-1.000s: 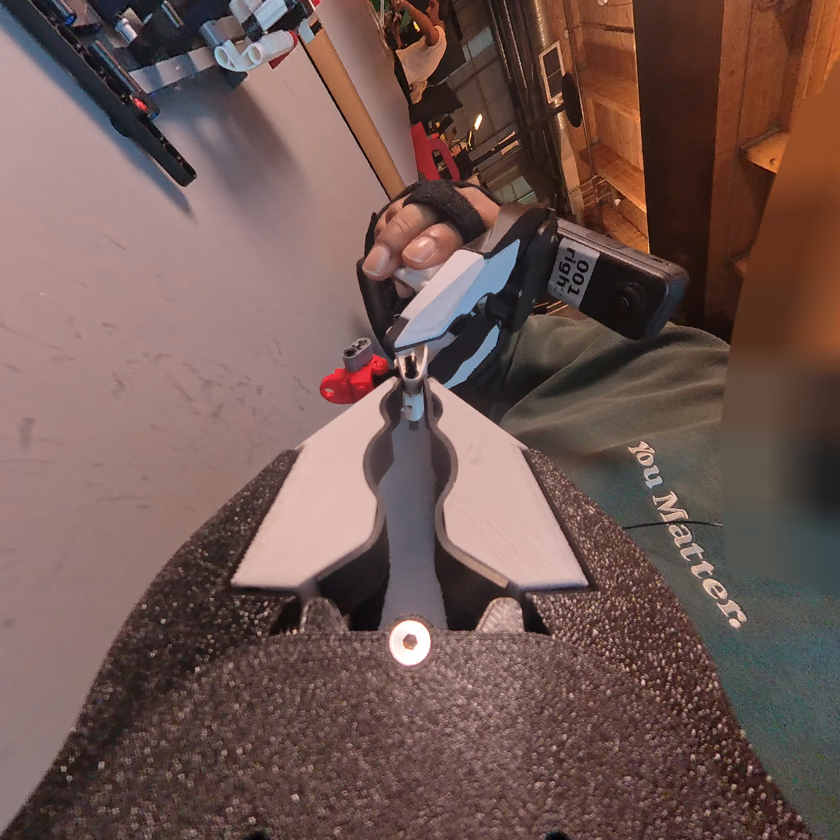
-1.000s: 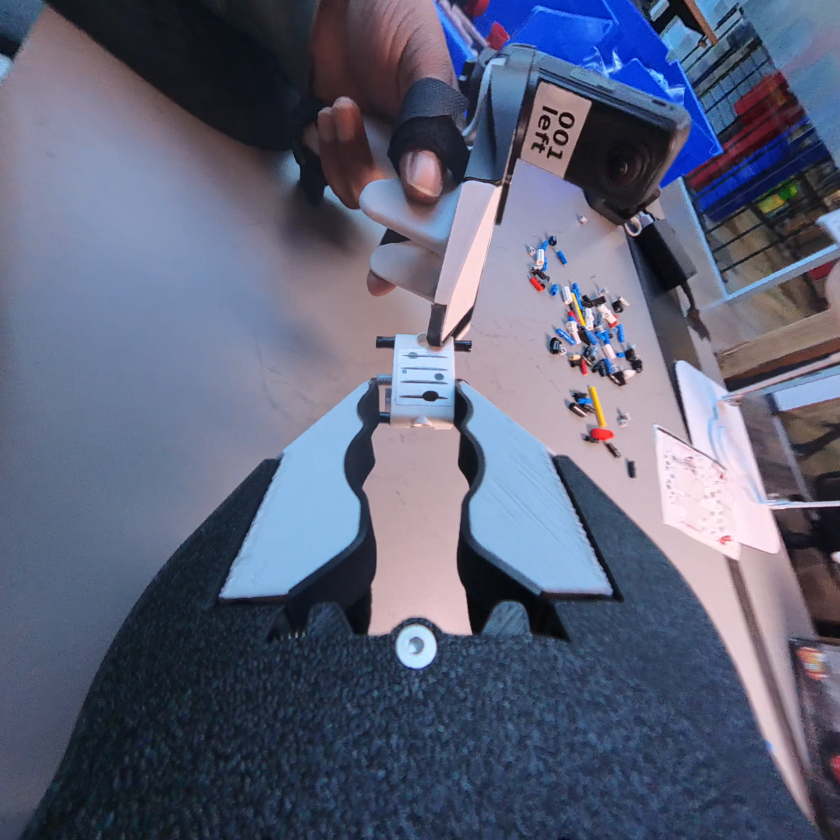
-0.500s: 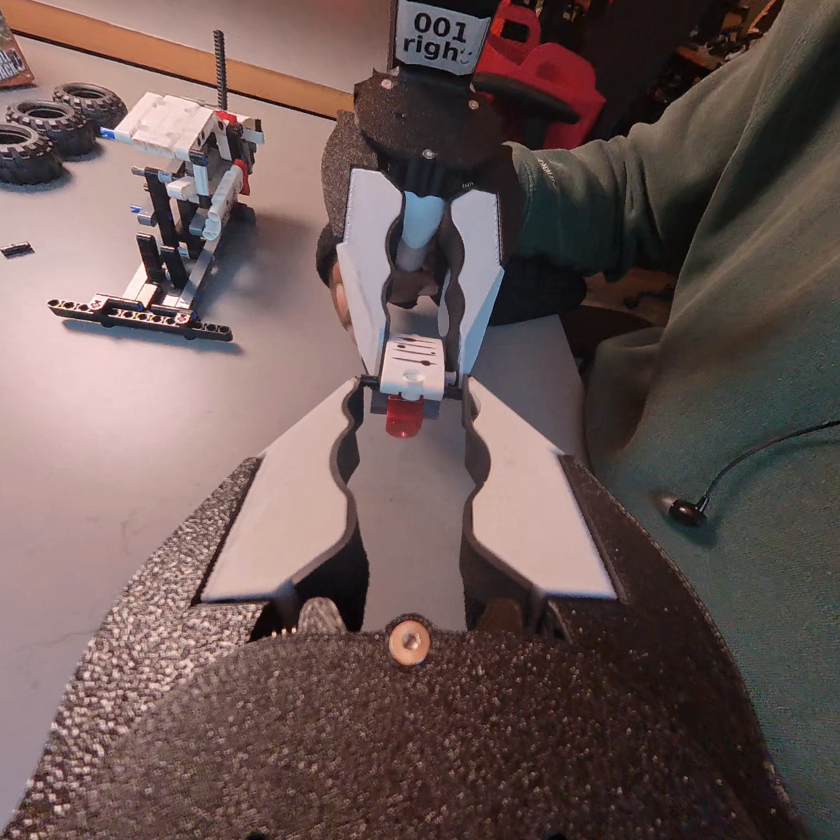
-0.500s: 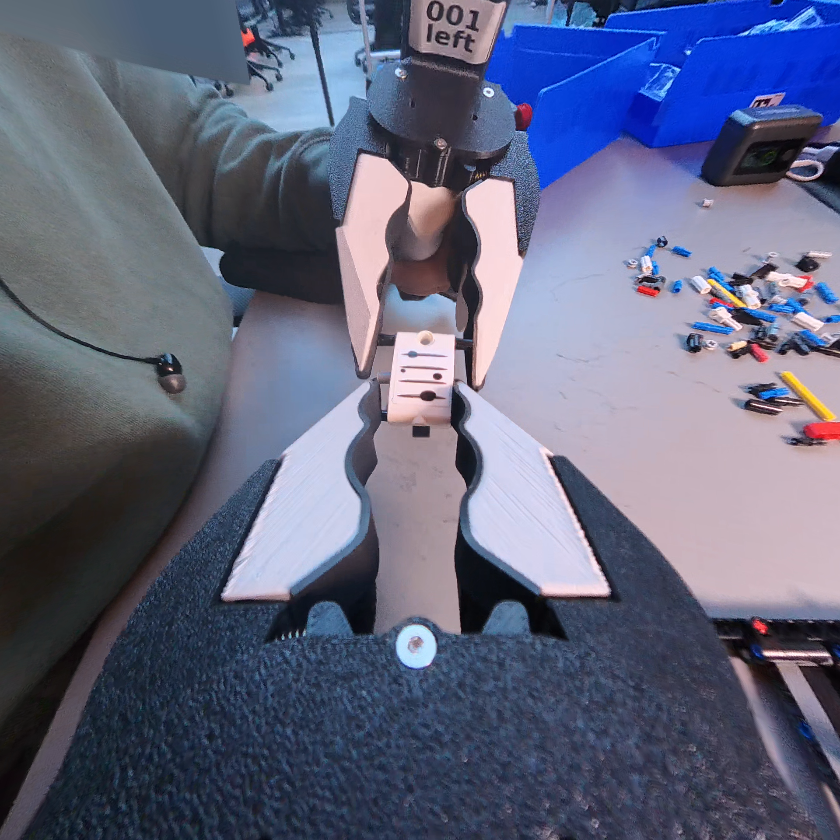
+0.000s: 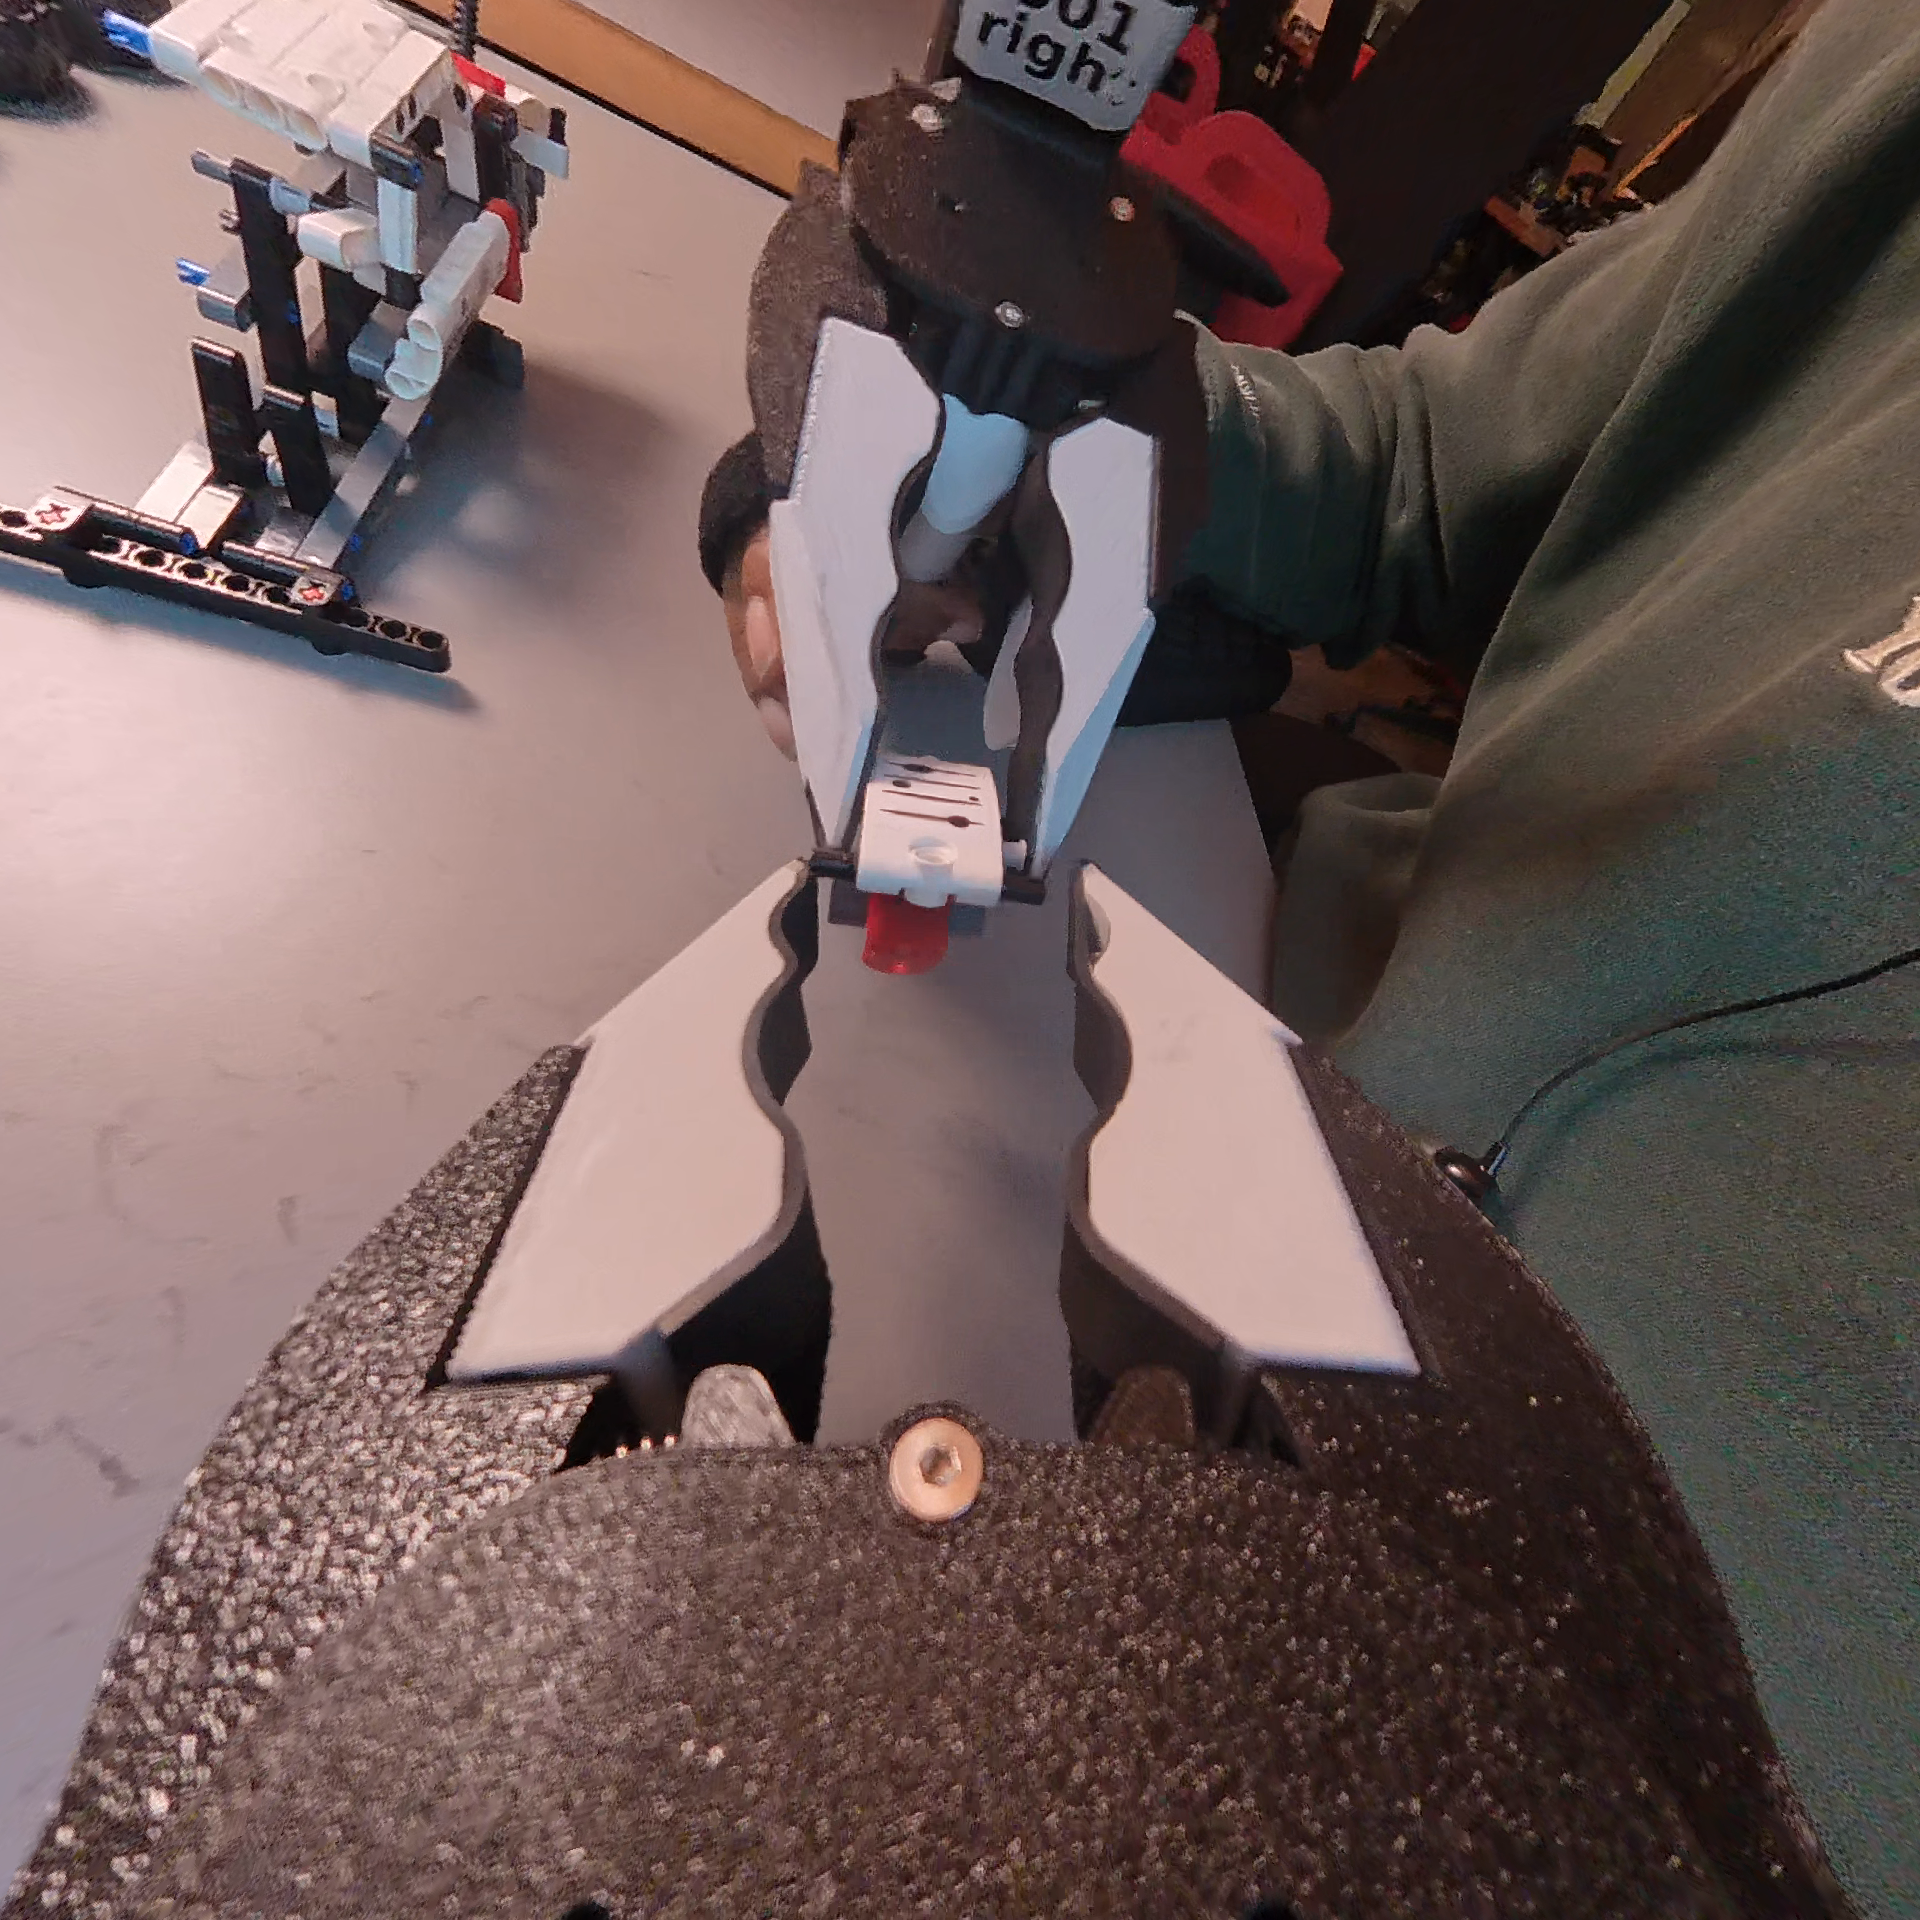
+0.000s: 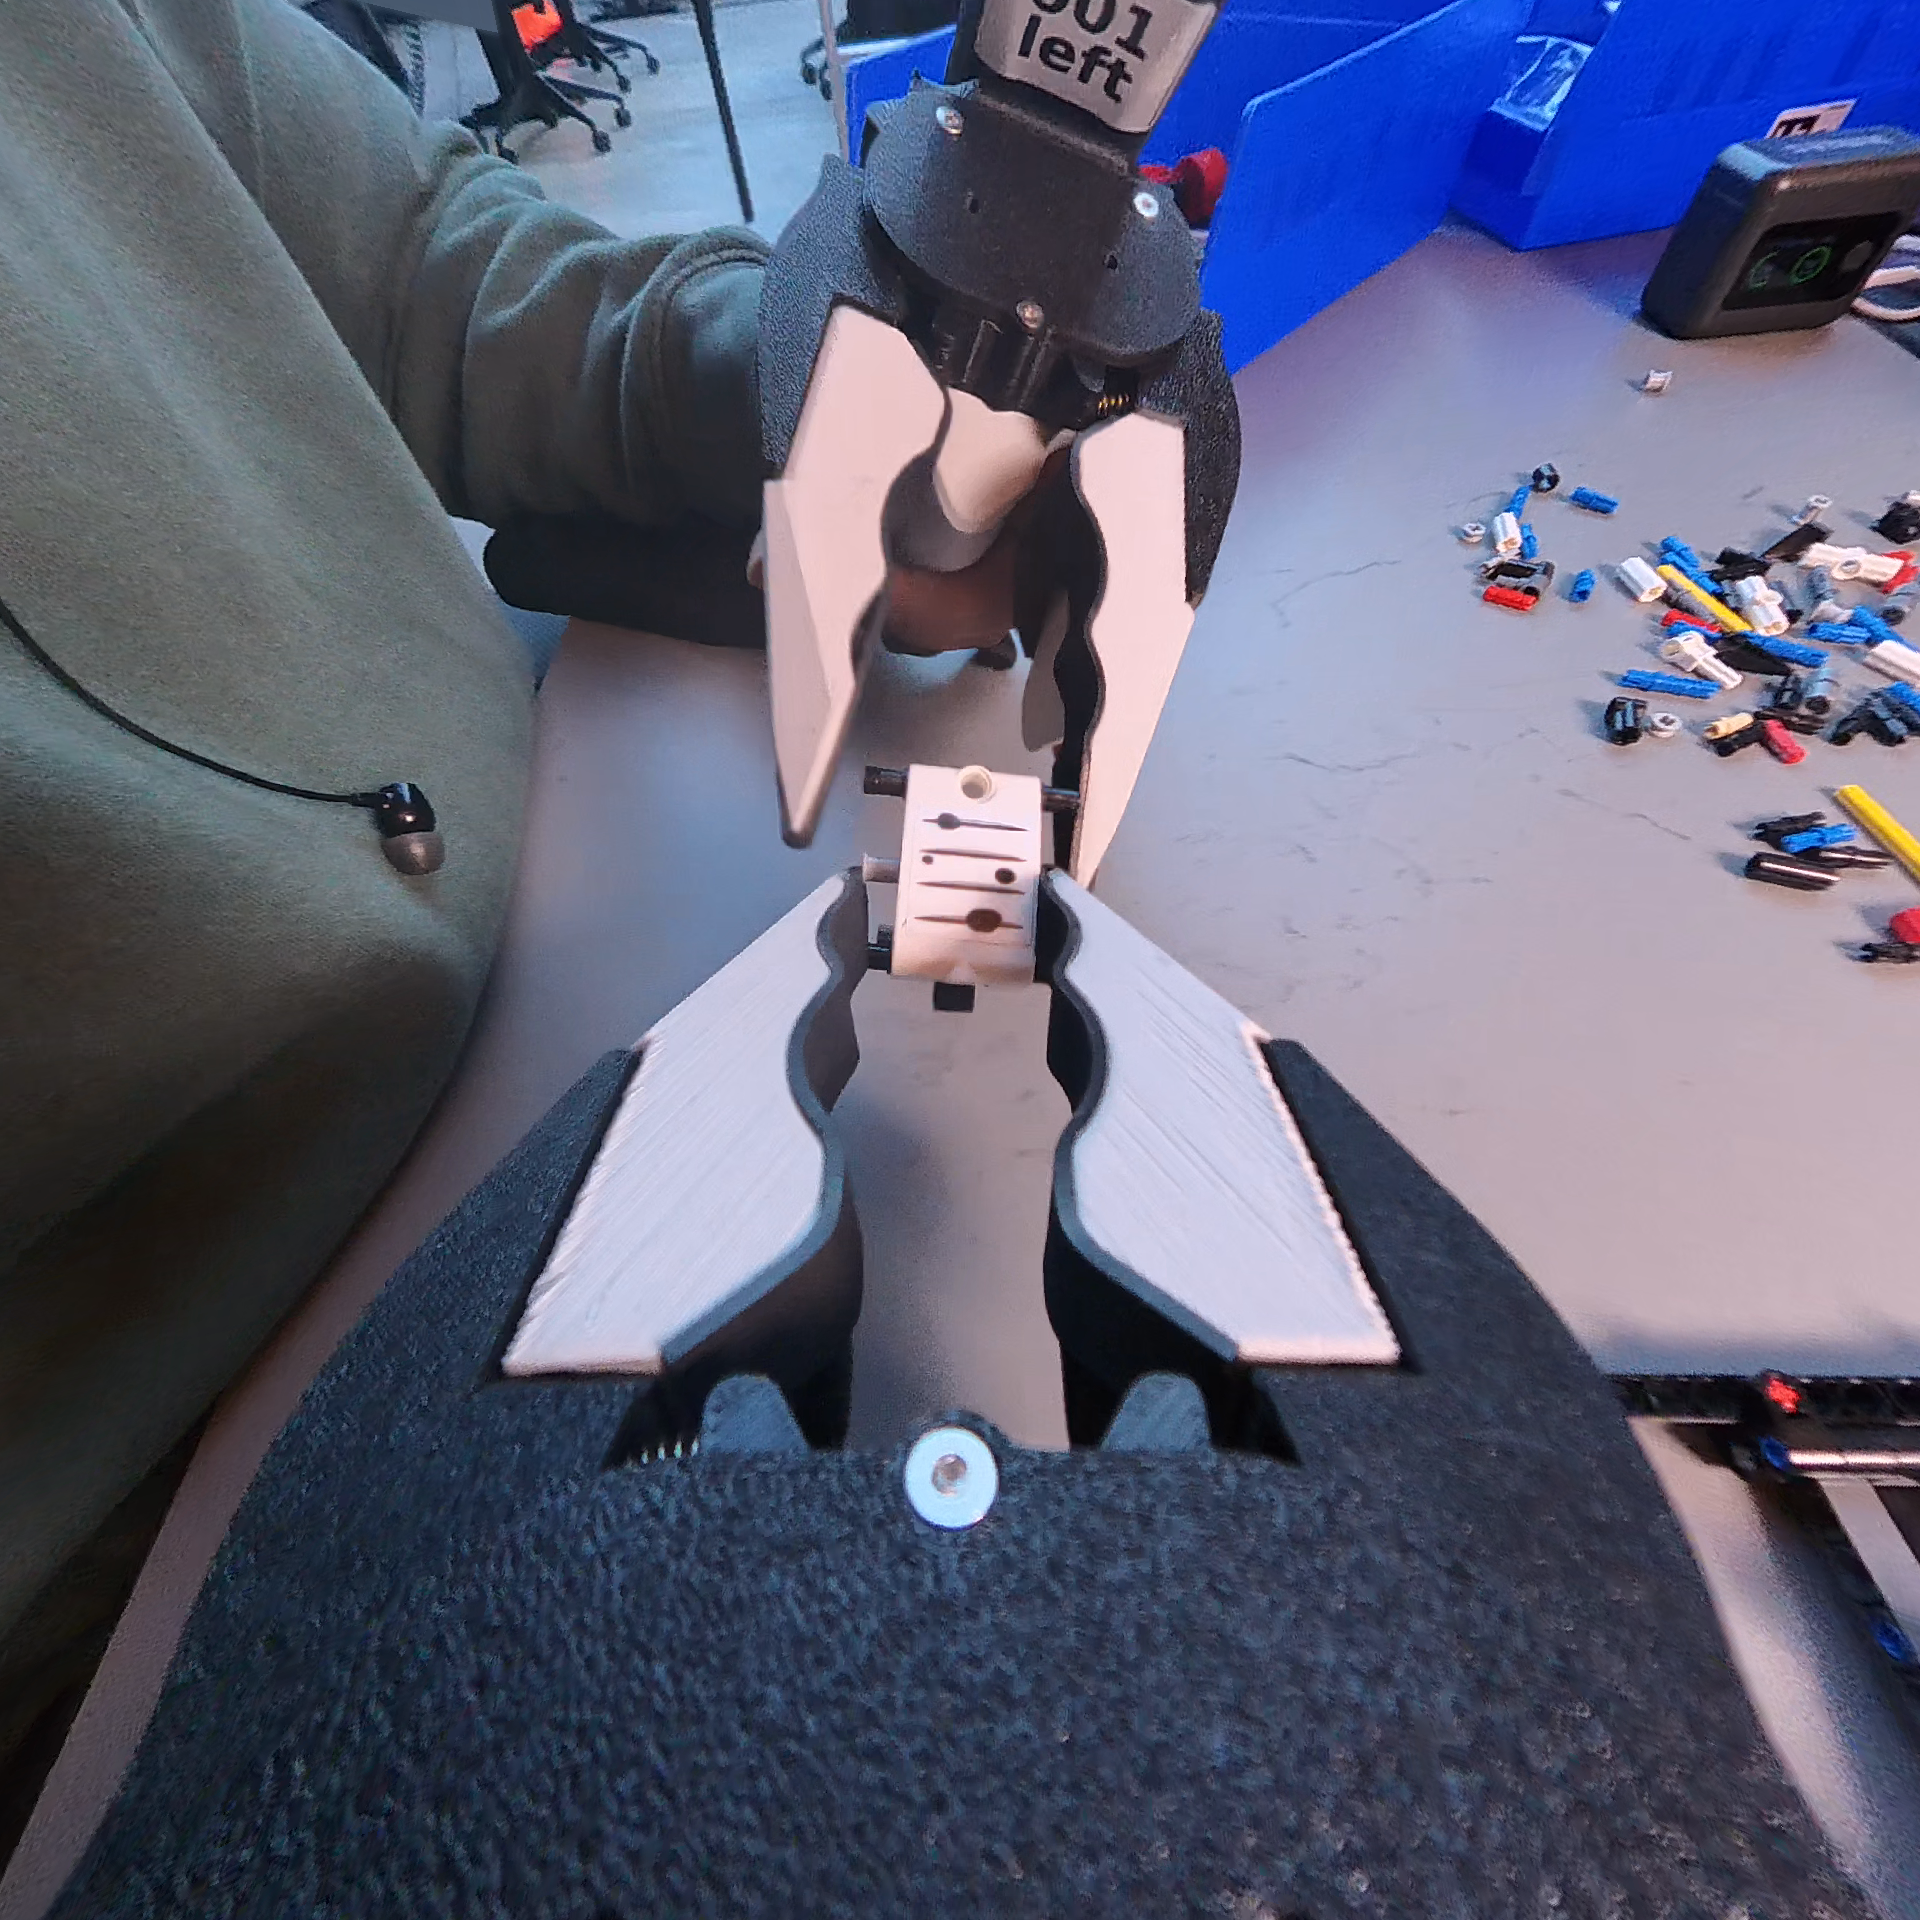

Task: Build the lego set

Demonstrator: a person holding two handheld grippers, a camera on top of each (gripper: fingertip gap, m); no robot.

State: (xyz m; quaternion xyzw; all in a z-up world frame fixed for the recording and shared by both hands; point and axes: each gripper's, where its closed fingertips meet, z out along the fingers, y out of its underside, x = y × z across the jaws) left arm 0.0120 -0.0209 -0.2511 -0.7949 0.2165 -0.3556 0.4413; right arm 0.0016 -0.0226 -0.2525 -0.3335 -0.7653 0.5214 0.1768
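Note:
My right gripper is shut on a small white Lego sub-assembly with black pins sticking out of its sides, held above the grey table. In the left wrist view the same sub-assembly shows a red round piece under it, between the right gripper's fingers. My left gripper faces it head on. Its jaws are open, and the tips flank the sub-assembly's end without clamping it. It also shows in the right wrist view.
A partly built white, black and grey Lego model stands at the far left on a long black beam. Loose small pieces lie at the right. Blue bins and a black device stand behind. A person's green sleeve is close. Both grippers' tips are close together, under 4 cm apart.
The grippers have swung from a crossed pose to facing each other. My left gripper's jaws went from shut to wide open. The right gripper has kept its hold on the white sub-assembly.

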